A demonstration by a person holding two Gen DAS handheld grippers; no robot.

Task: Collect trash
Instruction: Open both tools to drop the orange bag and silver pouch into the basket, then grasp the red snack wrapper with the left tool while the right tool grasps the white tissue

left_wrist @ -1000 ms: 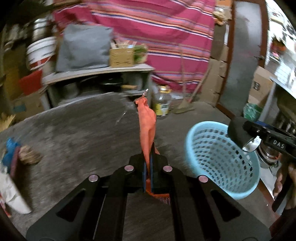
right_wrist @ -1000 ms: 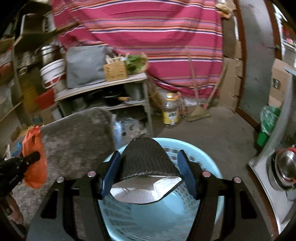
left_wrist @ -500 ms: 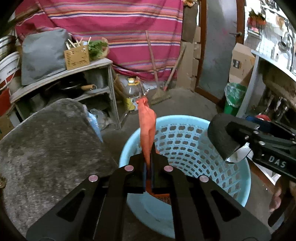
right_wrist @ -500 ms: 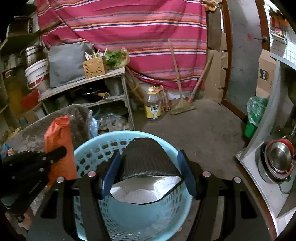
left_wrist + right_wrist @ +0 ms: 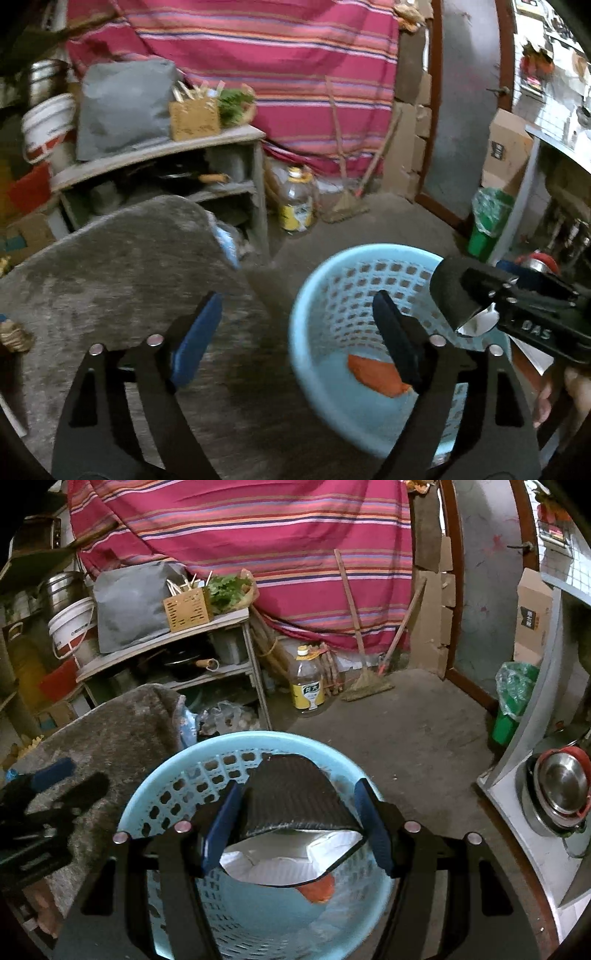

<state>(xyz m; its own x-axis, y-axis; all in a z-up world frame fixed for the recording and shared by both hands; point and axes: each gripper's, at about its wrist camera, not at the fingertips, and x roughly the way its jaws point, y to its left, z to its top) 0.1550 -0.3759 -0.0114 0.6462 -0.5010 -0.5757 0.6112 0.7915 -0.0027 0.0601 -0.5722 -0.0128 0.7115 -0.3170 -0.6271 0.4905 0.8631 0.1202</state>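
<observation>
A light blue plastic basket (image 5: 332, 295) stands on the floor; it also shows in the right wrist view (image 5: 177, 771). An orange wrapper (image 5: 373, 374) lies on the basket's bottom, and part of it shows in the right wrist view (image 5: 319, 890). My left gripper (image 5: 295, 332) is open and empty, above the basket's left rim and the grey rug (image 5: 122, 266). My right gripper (image 5: 295, 827) is shut on a black pouch with a silver lining (image 5: 291, 797) and holds it over the basket. The pouch also shows in the left wrist view (image 5: 454, 295).
A shelf (image 5: 166, 650) with a grey bag, wooden box and greens stands behind the rug. An oil bottle (image 5: 306, 683) and a broom (image 5: 365, 683) stand by the striped curtain. A green bin (image 5: 511, 705) and metal pots (image 5: 561, 790) are at right. Scraps (image 5: 14, 336) lie at the rug's left.
My left gripper opened and the orange wrapper dropped into the basket. The left gripper shifted left, back toward the rug. The right gripper still holds the black pouch over the basket.
</observation>
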